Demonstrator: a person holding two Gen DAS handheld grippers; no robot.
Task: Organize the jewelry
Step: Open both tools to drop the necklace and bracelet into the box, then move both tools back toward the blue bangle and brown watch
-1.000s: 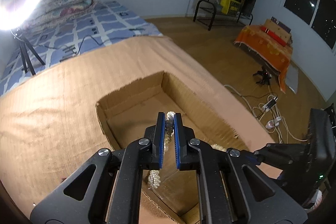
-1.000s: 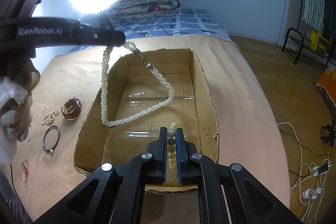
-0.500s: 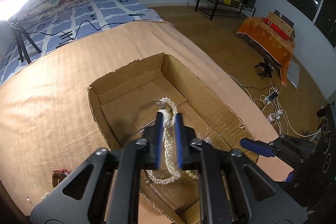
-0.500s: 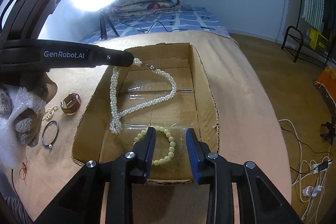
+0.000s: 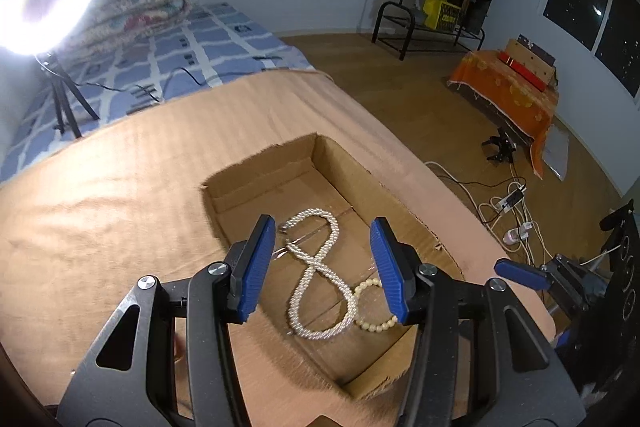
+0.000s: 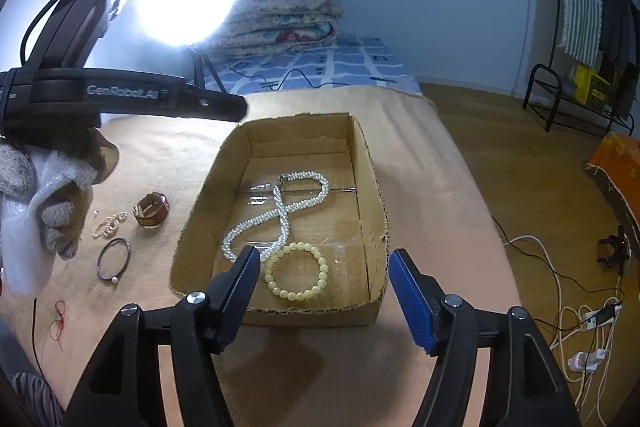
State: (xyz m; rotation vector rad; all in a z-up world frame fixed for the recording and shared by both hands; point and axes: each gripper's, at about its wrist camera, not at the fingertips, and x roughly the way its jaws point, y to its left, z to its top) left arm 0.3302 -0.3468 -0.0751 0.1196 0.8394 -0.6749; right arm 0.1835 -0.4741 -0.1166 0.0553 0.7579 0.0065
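Releasing jewelry into the cardboard box (image 6: 366, 163) on the tabletop (image 6: 432, 195): pearl necklace (image 5: 320, 267) and pale bead bracelet (image 6: 296, 269) lying loose on the box floor. Left tongs (image 5: 322, 267) and right tongs (image 6: 322, 287) both opening, hovering above, gripping nothing. Next, probably reaching for the watch (image 6: 152, 209) and bangle (image 6: 113, 259) waiting beside the box.

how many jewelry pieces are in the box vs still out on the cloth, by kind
In the cardboard box:
pearl necklace: 1
yellow bead bracelet: 1
On the cloth:
brown leather cuff: 1
small pearl piece: 1
dark bangle: 1
red string: 1
Total: 6
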